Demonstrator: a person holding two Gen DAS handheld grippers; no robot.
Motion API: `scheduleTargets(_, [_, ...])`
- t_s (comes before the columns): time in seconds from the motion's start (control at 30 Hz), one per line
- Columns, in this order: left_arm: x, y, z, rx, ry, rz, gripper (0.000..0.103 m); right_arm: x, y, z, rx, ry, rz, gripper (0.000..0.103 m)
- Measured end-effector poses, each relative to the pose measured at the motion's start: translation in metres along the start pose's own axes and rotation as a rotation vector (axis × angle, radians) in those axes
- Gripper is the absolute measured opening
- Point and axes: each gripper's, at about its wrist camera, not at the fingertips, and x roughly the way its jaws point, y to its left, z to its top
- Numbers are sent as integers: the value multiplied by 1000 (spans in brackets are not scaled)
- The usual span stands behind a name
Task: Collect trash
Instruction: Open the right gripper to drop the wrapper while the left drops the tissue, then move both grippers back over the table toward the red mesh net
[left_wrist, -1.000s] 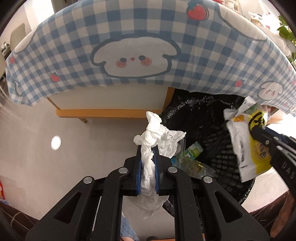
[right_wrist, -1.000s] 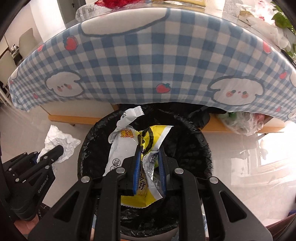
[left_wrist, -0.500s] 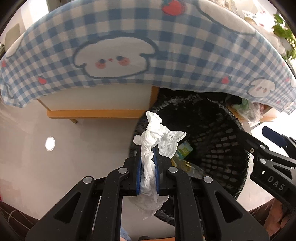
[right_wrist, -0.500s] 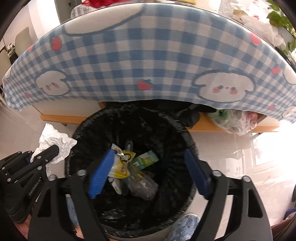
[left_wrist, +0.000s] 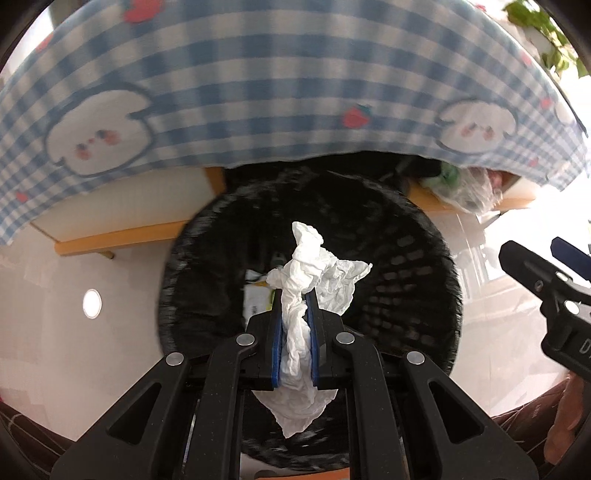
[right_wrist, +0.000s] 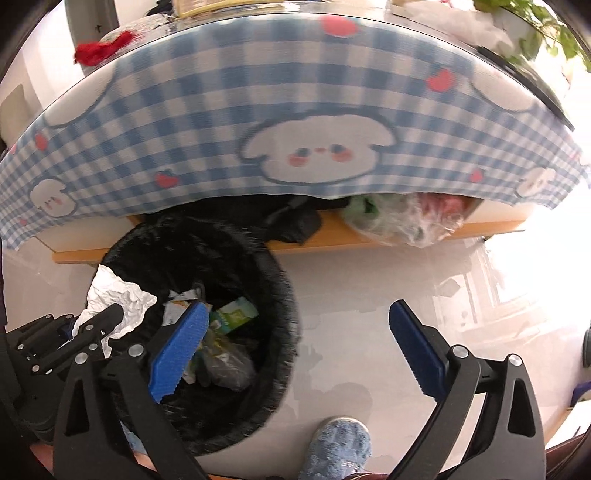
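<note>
My left gripper (left_wrist: 294, 299) is shut on a crumpled white tissue (left_wrist: 314, 269) and holds it above the mouth of a black-lined trash bin (left_wrist: 417, 258). The tissue (right_wrist: 118, 299) and the bin (right_wrist: 284, 295) also show in the right wrist view, at the left. Wrappers (right_wrist: 232, 314) lie inside the bin. My right gripper (right_wrist: 295, 321) is open and empty, to the right of the bin's mouth, over the floor. It also shows at the right edge of the left wrist view (left_wrist: 554, 273).
A table with a blue checked cloth (right_wrist: 295, 122) overhangs the far side of the bin. A clear plastic bag (right_wrist: 406, 218) sits on a wooden shelf (right_wrist: 332, 240) under the table. A blue slipper (right_wrist: 340, 443) is on the pale floor near the bin.
My left gripper has moved right with the tissue, from beside the bin to over its mouth. My right gripper opened, dropped the yellow wrapper into the bin and moved off to the right.
</note>
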Motion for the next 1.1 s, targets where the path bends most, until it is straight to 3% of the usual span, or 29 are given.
scheduleTargets(0.33, [11,-28,2,41,10,4,14,3,-30,-5,62,13,-12,94])
scheduleTargets(0.4, [13,-27,3,37,13,7,21,3,-31,-5,65,12,-9,94])
scheduleTargets(0.47, [11,-25,3,34,4,16,40,3,-30,-5,65,12,-7,94])
scheduleTargets(0.53, [9,-24,3,35,-4,28,49,4,-28,-4,63,13,-4,95])
scheduleTargets(0.8, [3,-21,3,49,-14,55,70,-1,-25,-2,68,8,5,95])
scheduleTargets(0.9, [-6,-18,5,43,-32,38,74,-5,-24,0,73,-2,17,95])
scheduleTargets(0.97, [-17,-16,7,42,-62,50,83,-8,-23,1,70,-10,23,95])
scheduleTargets(1.1, [-34,-5,13,12,-94,81,91,-19,-18,6,59,-37,35,95])
